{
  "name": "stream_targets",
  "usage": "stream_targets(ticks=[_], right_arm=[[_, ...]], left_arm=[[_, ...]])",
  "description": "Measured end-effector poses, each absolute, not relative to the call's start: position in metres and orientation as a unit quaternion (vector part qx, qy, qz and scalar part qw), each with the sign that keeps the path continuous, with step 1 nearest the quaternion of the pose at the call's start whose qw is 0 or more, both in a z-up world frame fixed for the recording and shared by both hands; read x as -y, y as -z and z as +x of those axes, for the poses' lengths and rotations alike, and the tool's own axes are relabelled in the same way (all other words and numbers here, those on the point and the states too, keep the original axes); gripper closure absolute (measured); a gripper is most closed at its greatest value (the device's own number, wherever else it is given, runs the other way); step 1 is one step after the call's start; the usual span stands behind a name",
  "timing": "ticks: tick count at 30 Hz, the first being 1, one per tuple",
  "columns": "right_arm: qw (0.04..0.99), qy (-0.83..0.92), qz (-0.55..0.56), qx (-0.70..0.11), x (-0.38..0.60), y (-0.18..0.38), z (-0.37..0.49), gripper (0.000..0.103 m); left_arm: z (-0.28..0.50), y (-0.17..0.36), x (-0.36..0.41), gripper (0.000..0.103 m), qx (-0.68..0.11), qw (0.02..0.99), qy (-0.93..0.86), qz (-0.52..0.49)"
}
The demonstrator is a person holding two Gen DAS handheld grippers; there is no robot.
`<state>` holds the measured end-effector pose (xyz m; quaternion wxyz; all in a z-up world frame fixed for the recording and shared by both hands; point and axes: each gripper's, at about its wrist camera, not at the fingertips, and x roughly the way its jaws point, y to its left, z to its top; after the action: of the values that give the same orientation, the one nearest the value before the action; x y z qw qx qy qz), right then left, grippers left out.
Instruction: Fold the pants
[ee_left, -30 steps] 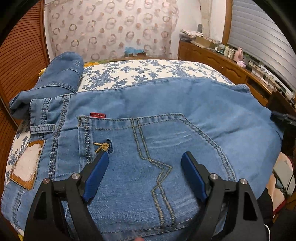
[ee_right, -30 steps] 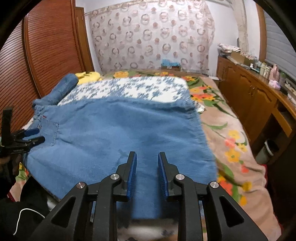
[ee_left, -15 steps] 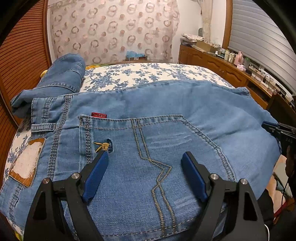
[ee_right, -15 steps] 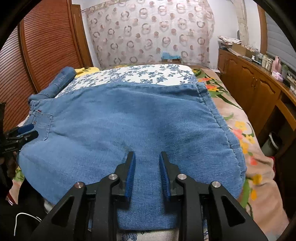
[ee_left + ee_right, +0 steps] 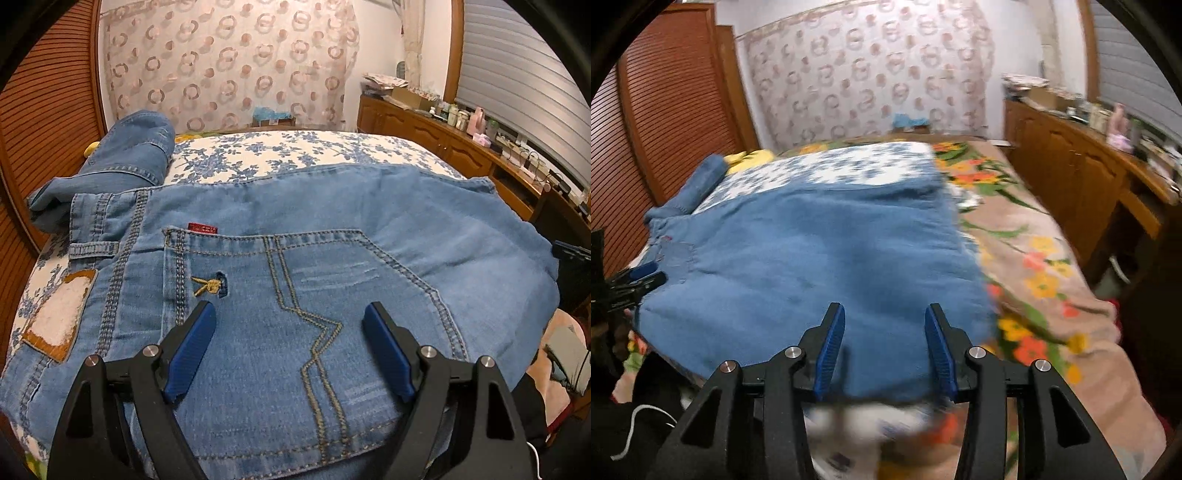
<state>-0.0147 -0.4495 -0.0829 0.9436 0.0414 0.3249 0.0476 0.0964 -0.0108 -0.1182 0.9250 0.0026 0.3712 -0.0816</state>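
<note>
Blue jeans (image 5: 332, 229) lie folded flat across the near end of the bed, back pocket (image 5: 314, 288) up. One part (image 5: 133, 151) is bunched at the far left. My left gripper (image 5: 291, 325) is open and empty, just above the pocket. The jeans (image 5: 812, 251) also fill the blurred right wrist view. My right gripper (image 5: 884, 325) is open and empty over their near edge. The left gripper (image 5: 642, 277) shows at the left edge of that view.
The jeans rest on a blue-flowered white cloth (image 5: 295, 155) over a floral bedspread (image 5: 1034, 258). A wooden slatted wardrobe (image 5: 672, 110) stands left. A wooden cabinet with clutter (image 5: 443, 133) runs along the right. A patterned curtain (image 5: 229, 66) hangs behind.
My right gripper has opened wider and swung, blurring its view. The left gripper has stayed open over the pocket with little movement.
</note>
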Motion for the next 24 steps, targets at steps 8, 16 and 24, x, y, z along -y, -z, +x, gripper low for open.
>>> stream_targets(ticks=[8, 16, 24], right_arm=[[0.934, -0.036, 0.103, -0.34, 0.483, 0.1, -0.013, 0.056], [0.922, -0.048, 0.149, -0.355, 0.494, 0.107, 0.016, 0.055], [0.932, -0.036, 0.133, -0.335, 0.485, 0.099, 0.011, 0.066]], left_arm=[[0.089, 0.112, 0.014, 0.02, -0.385, 0.919, 0.089, 0.007], [0.083, 0.107, 0.018, 0.02, -0.391, 0.914, 0.108, 0.012], [0.079, 0.1, 0.013, 0.02, -0.386, 0.915, 0.117, -0.002]])
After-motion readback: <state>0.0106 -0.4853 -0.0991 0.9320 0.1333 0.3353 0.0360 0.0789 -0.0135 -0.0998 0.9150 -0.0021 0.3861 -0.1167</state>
